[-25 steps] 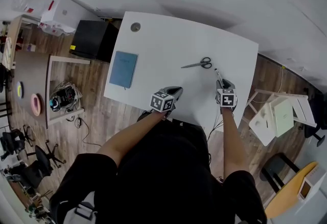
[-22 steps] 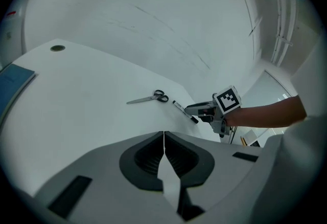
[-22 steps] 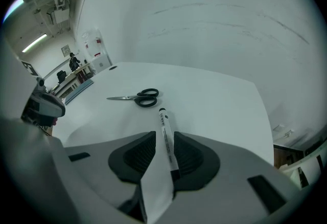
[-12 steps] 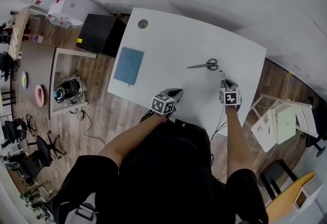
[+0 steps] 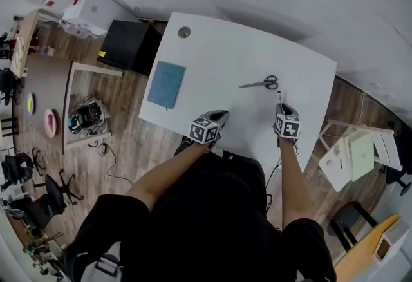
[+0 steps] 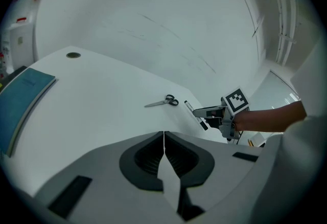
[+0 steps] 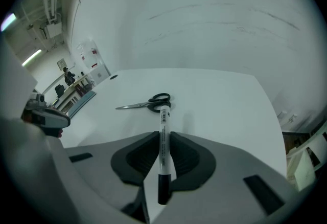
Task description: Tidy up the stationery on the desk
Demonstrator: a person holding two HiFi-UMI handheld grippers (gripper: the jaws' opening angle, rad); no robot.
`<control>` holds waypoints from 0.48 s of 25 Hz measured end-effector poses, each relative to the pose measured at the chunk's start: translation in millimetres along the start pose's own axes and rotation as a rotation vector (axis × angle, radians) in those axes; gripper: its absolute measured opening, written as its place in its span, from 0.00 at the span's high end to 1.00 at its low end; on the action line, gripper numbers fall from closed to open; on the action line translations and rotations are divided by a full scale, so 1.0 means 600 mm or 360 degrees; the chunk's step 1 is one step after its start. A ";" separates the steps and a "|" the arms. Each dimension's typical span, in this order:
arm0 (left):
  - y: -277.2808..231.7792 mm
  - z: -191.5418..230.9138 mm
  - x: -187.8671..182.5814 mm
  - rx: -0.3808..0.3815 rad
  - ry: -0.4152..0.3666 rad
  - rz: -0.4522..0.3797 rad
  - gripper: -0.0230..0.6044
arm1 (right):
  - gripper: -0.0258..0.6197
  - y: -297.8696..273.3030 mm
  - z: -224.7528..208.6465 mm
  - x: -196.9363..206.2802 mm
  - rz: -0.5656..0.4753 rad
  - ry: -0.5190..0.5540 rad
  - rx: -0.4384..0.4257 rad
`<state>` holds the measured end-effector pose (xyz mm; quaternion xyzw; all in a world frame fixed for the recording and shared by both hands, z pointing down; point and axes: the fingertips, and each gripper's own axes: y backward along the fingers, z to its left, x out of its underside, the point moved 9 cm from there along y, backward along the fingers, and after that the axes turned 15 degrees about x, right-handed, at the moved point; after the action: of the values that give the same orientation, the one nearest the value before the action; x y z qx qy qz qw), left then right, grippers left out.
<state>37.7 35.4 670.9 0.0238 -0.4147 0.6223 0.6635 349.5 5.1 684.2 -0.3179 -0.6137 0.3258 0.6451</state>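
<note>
On the white desk (image 5: 225, 62) lie black-handled scissors (image 5: 261, 84) and, to the left, a blue notebook (image 5: 166, 84). My right gripper (image 5: 284, 107) is near the desk's front right; its jaws have just been closing and now pinch a white marker with a black cap (image 7: 163, 136), which points toward the scissors (image 7: 143, 104). At the front middle my left gripper (image 5: 222, 113) is shut with nothing in it (image 6: 163, 133). The left gripper view shows the marker (image 6: 195, 114) sticking out of the right gripper (image 6: 204, 112), just right of the scissors (image 6: 162, 102).
A round cable hole (image 5: 185, 32) sits at the desk's far left corner. A black box (image 5: 129, 46) stands on the floor left of the desk, a wooden frame (image 5: 84, 107) nearer me, and white furniture (image 5: 354, 152) to the right.
The right gripper has edged forward along the marker and its jaws have closed onto it. The left gripper has shifted slightly and stays shut.
</note>
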 end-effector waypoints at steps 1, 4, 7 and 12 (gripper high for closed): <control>0.008 0.007 0.000 -0.0001 0.0001 -0.0003 0.93 | 0.84 0.007 0.014 0.000 -0.0008 0.0011 0.0015; 0.033 0.030 -0.002 0.0017 -0.0014 0.0001 0.93 | 0.84 0.025 0.063 0.002 -0.0018 0.0015 0.0032; 0.062 0.064 -0.009 0.0046 -0.0023 0.0010 0.93 | 0.84 0.030 0.120 0.004 0.0009 -0.0040 0.0030; 0.129 0.126 -0.025 0.0083 -0.0019 0.0032 0.93 | 0.84 0.035 0.235 0.002 0.0072 -0.0151 0.0031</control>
<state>-65.0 -0.6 674.3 0.0407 -0.4024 0.6394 0.6539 207.8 19.7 674.3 -0.3098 -0.6330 0.3610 0.6108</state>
